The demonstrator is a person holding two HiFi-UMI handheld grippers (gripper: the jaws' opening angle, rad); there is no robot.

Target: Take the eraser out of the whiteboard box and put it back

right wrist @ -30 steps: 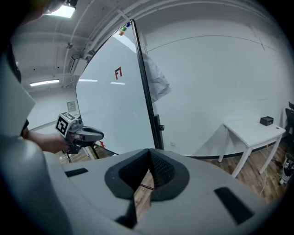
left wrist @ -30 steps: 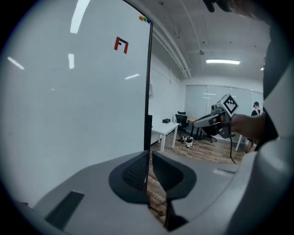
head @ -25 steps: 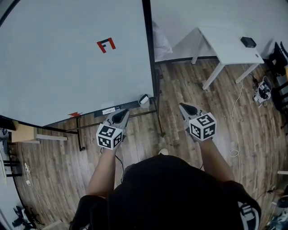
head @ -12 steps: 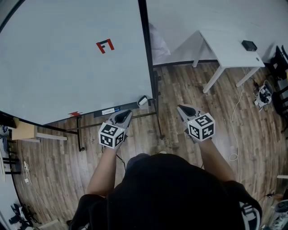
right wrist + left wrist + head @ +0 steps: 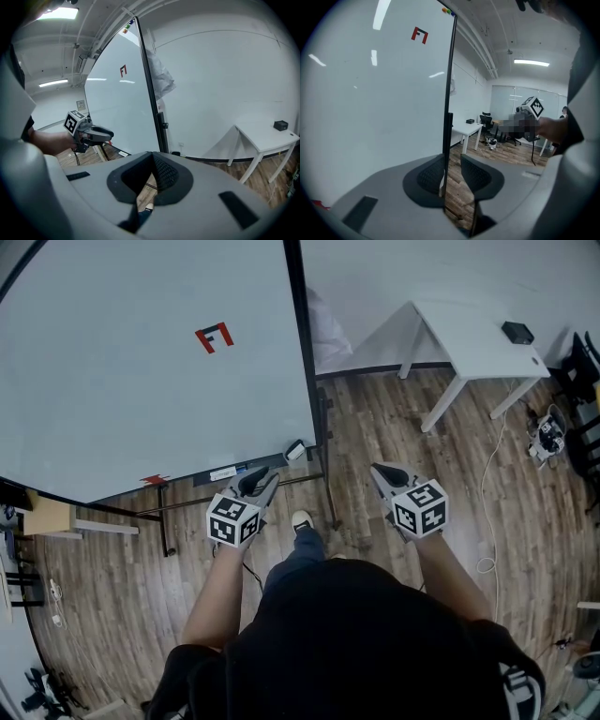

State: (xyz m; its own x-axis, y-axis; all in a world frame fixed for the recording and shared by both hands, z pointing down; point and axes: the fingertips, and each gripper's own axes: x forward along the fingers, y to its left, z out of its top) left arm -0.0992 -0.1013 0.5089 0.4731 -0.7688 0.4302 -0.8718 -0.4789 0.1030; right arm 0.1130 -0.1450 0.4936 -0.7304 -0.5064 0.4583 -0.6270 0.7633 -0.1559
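Observation:
The whiteboard (image 5: 141, 362) stands ahead at the left, a red mark (image 5: 214, 337) on it. At the right end of its bottom tray (image 5: 192, 478) sits a small pale box (image 5: 296, 449); I cannot tell an eraser apart in it. My left gripper (image 5: 257, 477) hovers just below the tray, short of the box. Its jaws are opening, with nothing between them (image 5: 452, 161). My right gripper (image 5: 382, 471) hangs over the floor to the right of the board's frame, shut and holding nothing (image 5: 152, 157). The right gripper view shows the left gripper (image 5: 96, 135) before the whiteboard (image 5: 122, 108).
A white table (image 5: 478, 334) with a small black box (image 5: 517, 330) stands at the back right. The board's dark stand legs (image 5: 330, 493) cross the wooden floor between my grippers. My shoe (image 5: 301, 521) is below them. Cables (image 5: 492, 521) lie at the right.
The left gripper's jaws have parted slightly. A shoe has stepped forward between the grippers. Both grippers have stayed about where they were.

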